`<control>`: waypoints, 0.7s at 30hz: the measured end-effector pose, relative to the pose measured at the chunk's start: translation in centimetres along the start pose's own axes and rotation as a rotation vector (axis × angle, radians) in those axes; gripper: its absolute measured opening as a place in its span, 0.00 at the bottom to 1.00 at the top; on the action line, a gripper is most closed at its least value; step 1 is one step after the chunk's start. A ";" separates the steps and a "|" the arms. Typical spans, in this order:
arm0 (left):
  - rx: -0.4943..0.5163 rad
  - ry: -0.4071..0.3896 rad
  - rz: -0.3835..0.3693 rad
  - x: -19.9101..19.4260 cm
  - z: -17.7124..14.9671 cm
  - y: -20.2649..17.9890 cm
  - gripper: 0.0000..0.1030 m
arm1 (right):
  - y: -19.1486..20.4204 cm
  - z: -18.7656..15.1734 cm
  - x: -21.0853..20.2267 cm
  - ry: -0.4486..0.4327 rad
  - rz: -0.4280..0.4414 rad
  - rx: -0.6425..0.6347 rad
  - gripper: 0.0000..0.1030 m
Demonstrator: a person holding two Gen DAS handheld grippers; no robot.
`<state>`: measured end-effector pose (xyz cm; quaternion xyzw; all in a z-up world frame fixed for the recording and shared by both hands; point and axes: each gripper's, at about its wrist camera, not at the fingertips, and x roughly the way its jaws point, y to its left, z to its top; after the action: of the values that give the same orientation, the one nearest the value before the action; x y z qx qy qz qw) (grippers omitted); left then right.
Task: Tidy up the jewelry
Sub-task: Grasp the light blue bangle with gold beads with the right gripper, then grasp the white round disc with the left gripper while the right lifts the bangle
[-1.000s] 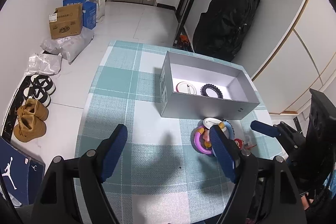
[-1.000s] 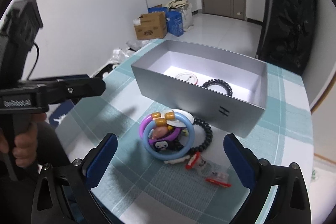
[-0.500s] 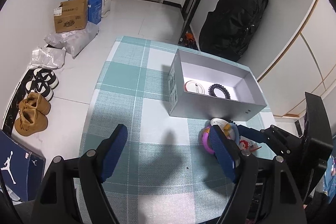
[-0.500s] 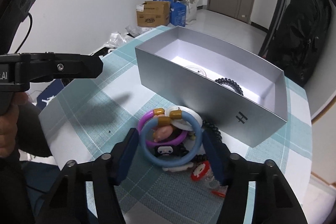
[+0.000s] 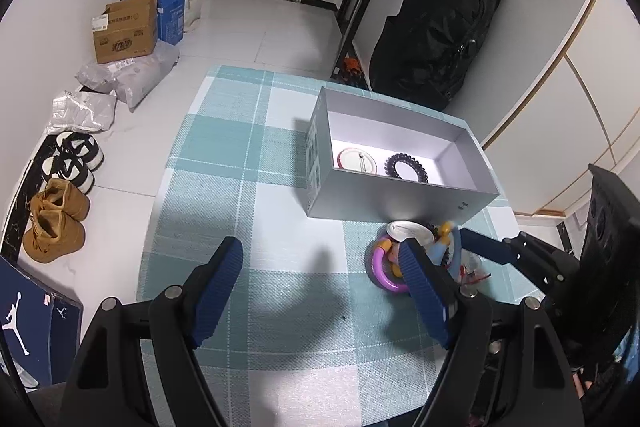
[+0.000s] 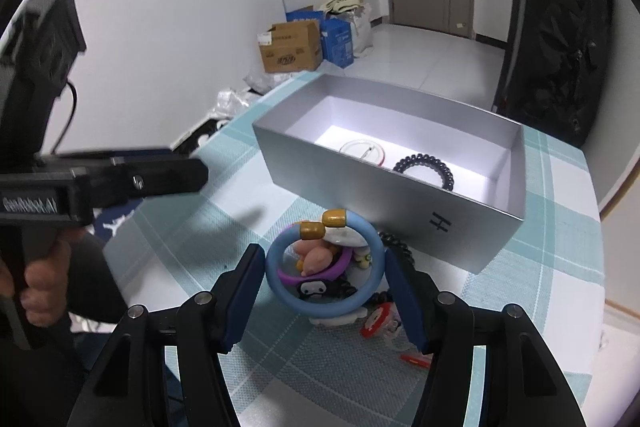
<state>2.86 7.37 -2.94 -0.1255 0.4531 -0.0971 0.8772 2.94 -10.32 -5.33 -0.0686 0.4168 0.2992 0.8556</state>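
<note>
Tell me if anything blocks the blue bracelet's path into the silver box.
Only the silver box's near wall, between it and the open interior. The right tool grips the blue bracelet just in front; it must clear that wall.

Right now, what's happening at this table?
A person is sorting jewelry into a grey box. The right gripper has its fingers on both sides of a blue bangle in the pile beside the box. The left gripper hangs open over the tablecloth, holding nothing. A hair tie already lies inside.
</note>
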 end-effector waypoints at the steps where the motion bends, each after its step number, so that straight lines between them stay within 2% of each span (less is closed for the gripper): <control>1: -0.004 0.010 -0.016 0.1 0.0 0.0 0.74 | -0.1 0.0 -0.2 -0.005 0.004 0.009 0.59; 7: 0.018 0.019 -0.083 0.6 0.2 -1.3 0.74 | -2.1 0.2 -2.4 -0.053 0.004 0.076 0.59; 11: 0.066 0.039 -0.091 1.6 0.3 -3.1 0.74 | -4.0 0.0 -4.0 -0.079 -0.005 0.145 0.59; 16: 0.115 0.107 -0.089 4.0 0.4 -5.3 0.74 | -6.0 -0.1 -5.2 -0.107 -0.005 0.206 0.59; 21: 0.106 0.161 -0.071 5.8 0.8 -5.8 0.74 | -6.8 -0.3 -5.8 -0.120 0.004 0.228 0.59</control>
<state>6.51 0.30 -5.20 -0.0869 0.5116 -0.1616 0.8394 3.93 -18.58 -2.04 0.0480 0.3962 0.2549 0.8808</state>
